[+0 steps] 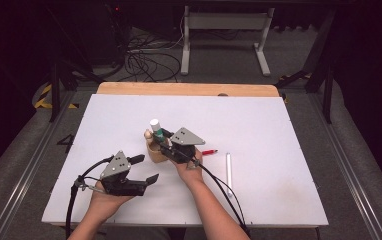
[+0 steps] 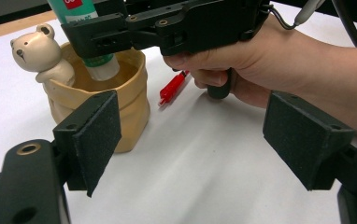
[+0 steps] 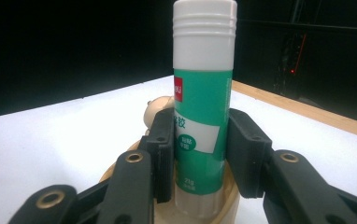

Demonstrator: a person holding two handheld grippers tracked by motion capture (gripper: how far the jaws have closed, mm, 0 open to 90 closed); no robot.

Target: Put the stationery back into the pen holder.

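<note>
Inspector A: Right gripper (image 1: 163, 137) is clamped on the glue stick (image 3: 203, 116), pads on the green label at mid-height, cap clear above them. Stick upright, its base inside the mouth of the tan pot (image 2: 129, 88). Judgement: the mid-body grip keeps it vertical for going down into the opening.

Inspector B: Location of the pot?

Inspector A: Left of centre on the white surface (image 1: 279, 130), nearer the person's edge than the far one. A small bear figure (image 2: 39, 51) sits on its rim. Apart from the stick's base, I cannot tell what the pot holds.

Inspector B: Left gripper (image 1: 144, 169)?

Inspector A: Jaws wide, nothing between them, resting just beside the pot toward the near left corner, apparently on standby.

Inspector B: Loose items?

Inspector A: A red pen (image 1: 209, 151) and a white pen (image 1: 228, 170) lie right of the pot, outside it.
</note>
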